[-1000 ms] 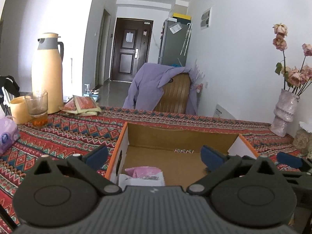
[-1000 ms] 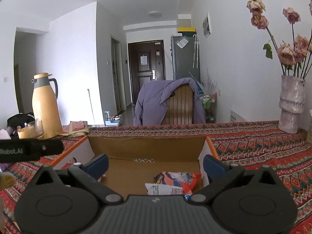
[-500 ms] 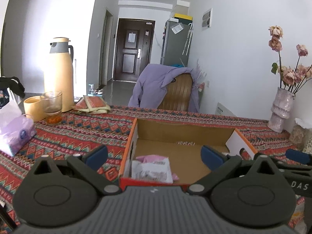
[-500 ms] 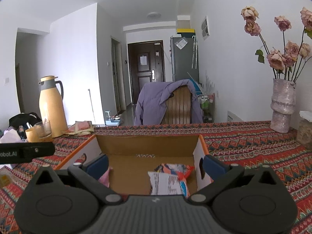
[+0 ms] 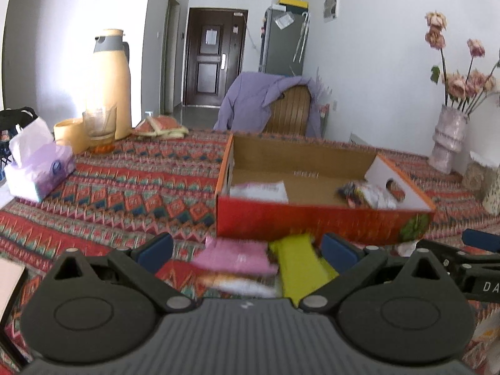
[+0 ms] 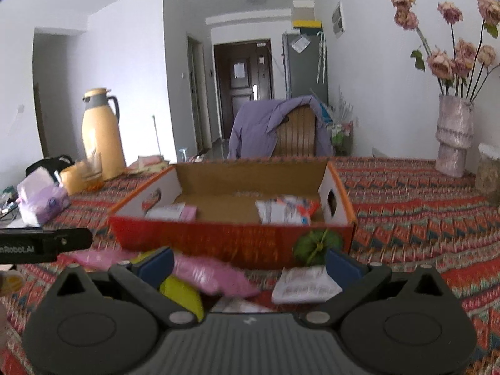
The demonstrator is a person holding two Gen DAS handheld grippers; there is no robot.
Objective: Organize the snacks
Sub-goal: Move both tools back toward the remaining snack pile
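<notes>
An open cardboard box (image 5: 322, 218) (image 6: 231, 237) with a red front wall sits on the patterned tablecloth. Inside lie a white-and-pink packet (image 5: 259, 191) (image 6: 170, 212) at the left and a colourful packet (image 5: 364, 193) (image 6: 286, 209) at the right. In front of the box lie loose snacks: a pink packet (image 5: 236, 256) (image 6: 206, 273), a yellow-green packet (image 5: 298, 267) (image 6: 181, 293) and a white packet (image 6: 304, 284). My left gripper (image 5: 247, 251) is open above the pink and yellow-green packets. My right gripper (image 6: 248, 265) is open above the loose packets, holding nothing.
At the left stand a yellow thermos (image 5: 109, 82) (image 6: 101, 132), a glass (image 5: 99, 123), a yellow cup (image 5: 67, 131) and a tissue pack (image 5: 37, 165) (image 6: 40, 200). A vase with dried roses (image 5: 448, 139) (image 6: 454, 139) stands at the right. Behind the table, a chair draped with a purple jacket (image 5: 268, 104).
Both grippers have pulled back from over the box towards the table's near edge. The box's red front wall and the loose packets before it have come into view.
</notes>
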